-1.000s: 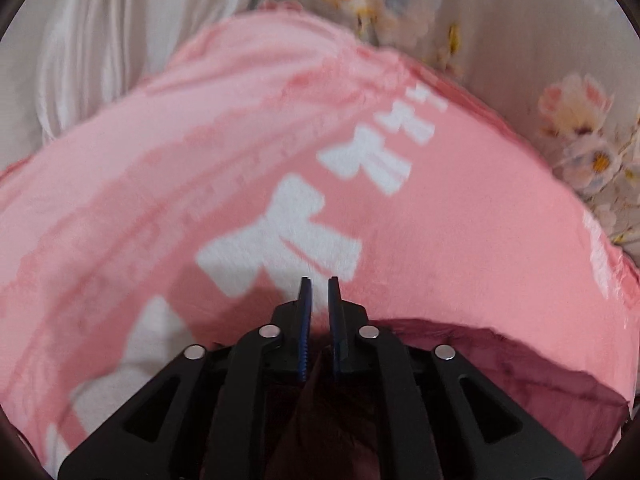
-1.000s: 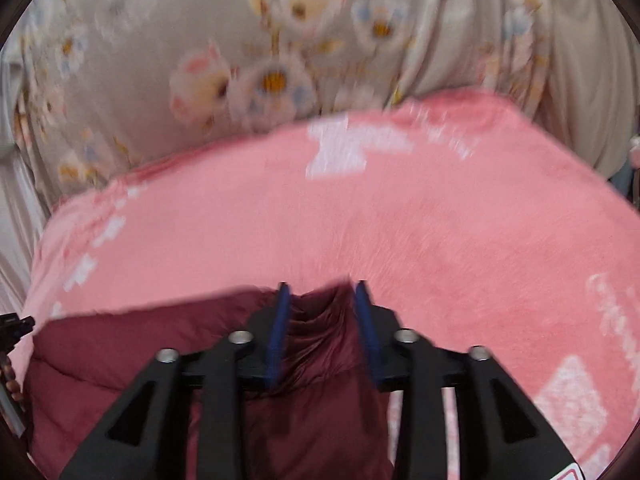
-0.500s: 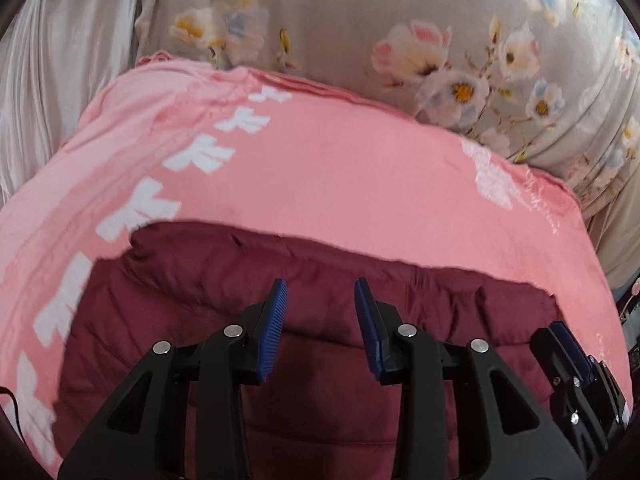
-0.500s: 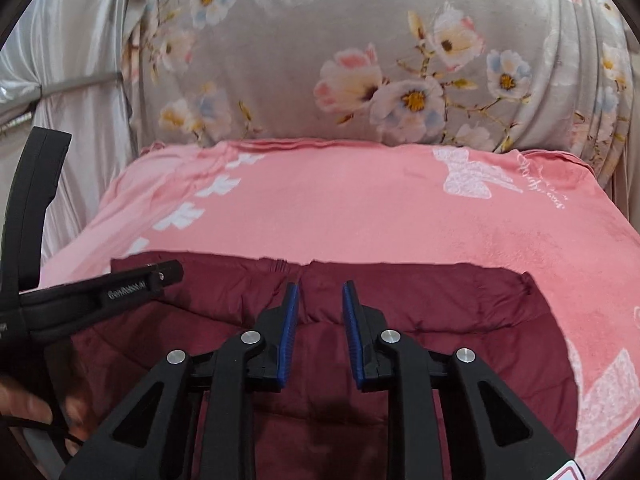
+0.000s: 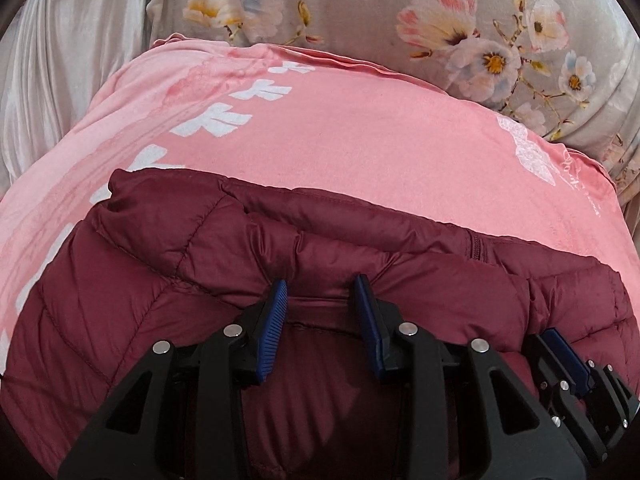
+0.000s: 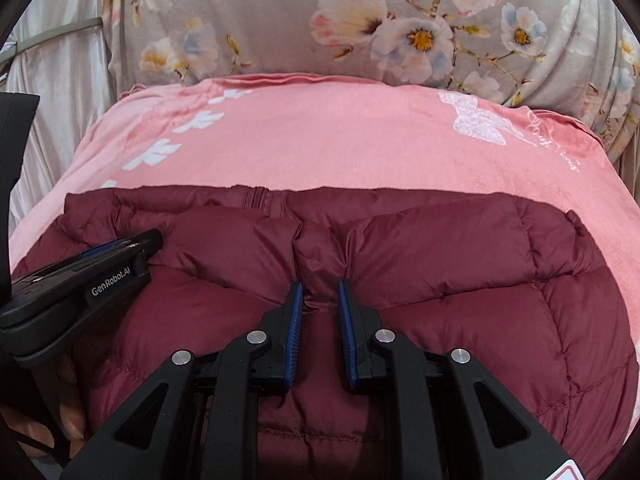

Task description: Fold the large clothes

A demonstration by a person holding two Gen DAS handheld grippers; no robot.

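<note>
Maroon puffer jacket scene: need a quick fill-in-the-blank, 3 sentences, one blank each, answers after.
1. The quilted puffer jacket is ____ in colour.
2. The jacket lies on a ____ blanket printed with white shapes.
3. Both the left gripper and the right gripper have their fingers ____, with nothing clamped between them.

Missing words: maroon; pink; open
</note>
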